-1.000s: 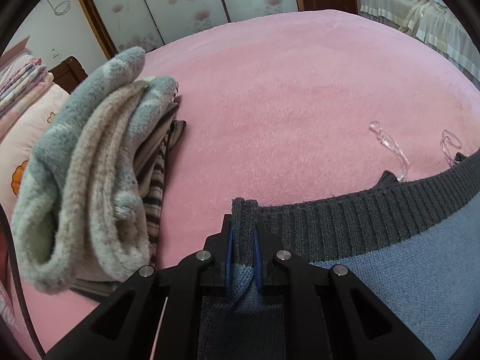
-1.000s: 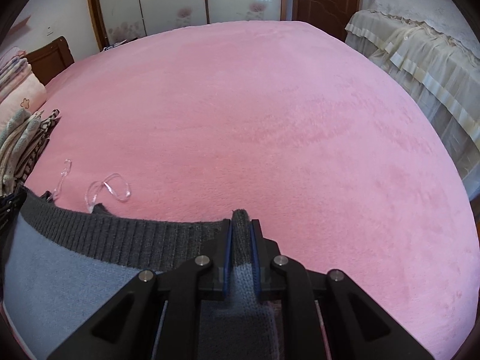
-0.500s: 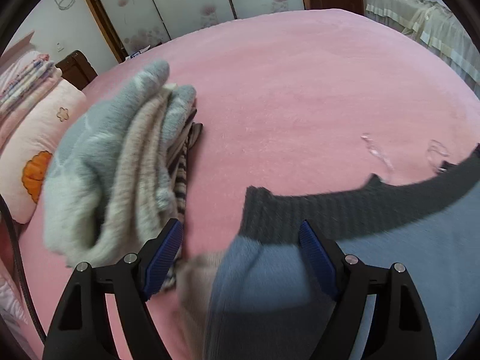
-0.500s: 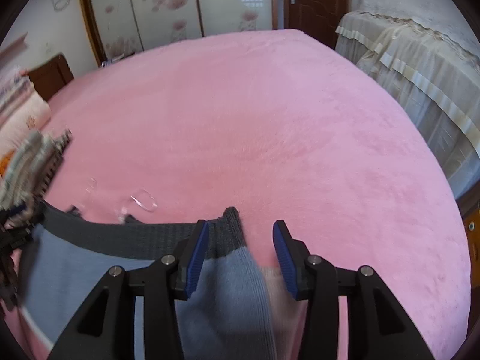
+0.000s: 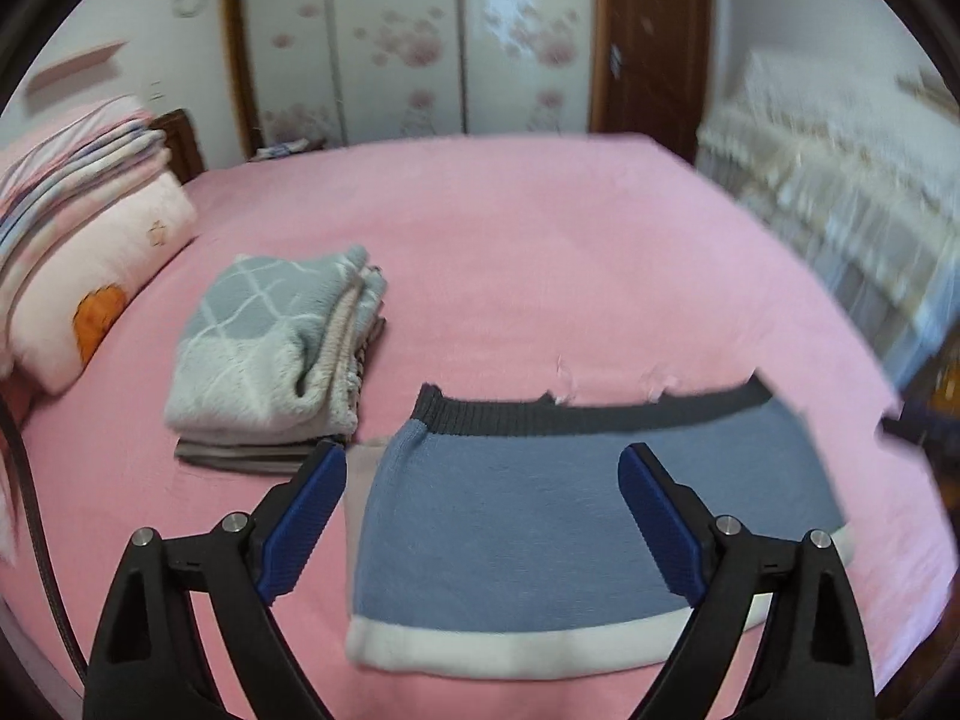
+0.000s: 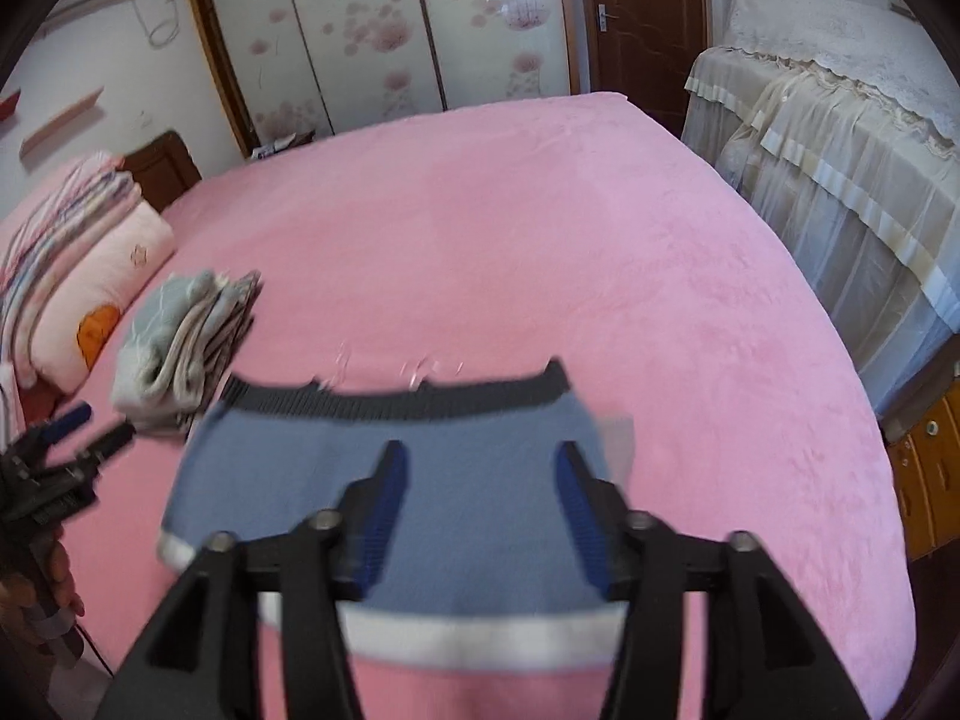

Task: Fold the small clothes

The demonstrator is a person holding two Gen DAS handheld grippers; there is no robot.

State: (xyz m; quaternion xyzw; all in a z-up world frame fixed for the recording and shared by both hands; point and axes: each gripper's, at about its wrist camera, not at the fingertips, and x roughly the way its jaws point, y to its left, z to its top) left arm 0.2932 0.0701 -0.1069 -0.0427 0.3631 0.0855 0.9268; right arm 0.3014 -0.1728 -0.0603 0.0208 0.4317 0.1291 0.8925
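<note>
Left wrist view's blurry: left gripper [image 5: 483, 501] and right gripper [image 6: 480, 495] both opening, nothing pinched, over the folded sweater [image 5: 576, 516] on the bed [image 5: 540, 240]; its near hem's partly hidden.

— What sort of place was it?
— A home bedroom: a pink-covered bed [image 6: 480, 228], a wardrobe with flowered sliding doors [image 6: 384, 30] at twelve o'clock, and pillows and folded bedding [image 5: 84, 192] at nine.
</note>
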